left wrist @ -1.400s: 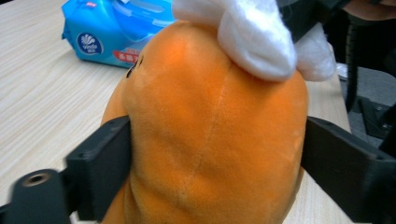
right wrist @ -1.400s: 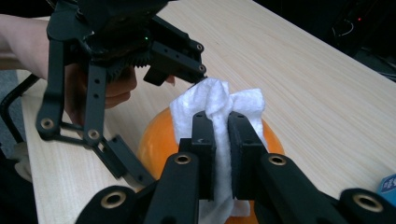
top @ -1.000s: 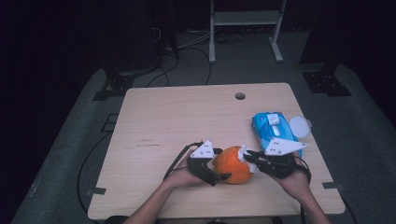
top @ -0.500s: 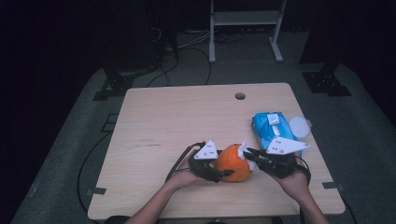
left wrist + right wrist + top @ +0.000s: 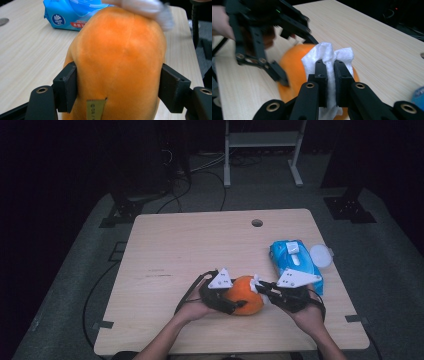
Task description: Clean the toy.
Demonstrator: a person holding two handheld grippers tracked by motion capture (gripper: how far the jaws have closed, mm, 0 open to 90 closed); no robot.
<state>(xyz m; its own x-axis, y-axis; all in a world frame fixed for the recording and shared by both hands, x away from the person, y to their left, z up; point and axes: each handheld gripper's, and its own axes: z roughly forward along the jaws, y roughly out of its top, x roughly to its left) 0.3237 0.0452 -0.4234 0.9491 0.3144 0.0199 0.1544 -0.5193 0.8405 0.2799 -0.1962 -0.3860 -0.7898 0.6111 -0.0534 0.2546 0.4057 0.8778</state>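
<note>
High view: wooden table point(image 5: 200, 250), orange plush toy point(image 5: 244, 295) near front edge, clamped by left gripper point(image 5: 226, 296), jaws just re-closed, steadied for wiping; right gripper point(image 5: 262, 289) pinched white wipe point(image 5: 329, 56) against toy

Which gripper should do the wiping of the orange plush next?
Right. The right gripper already pinches the white wipe against the orange plush. The left gripper, whose jaws have just been closing, clamps the plush's sides, steadying it.
</note>
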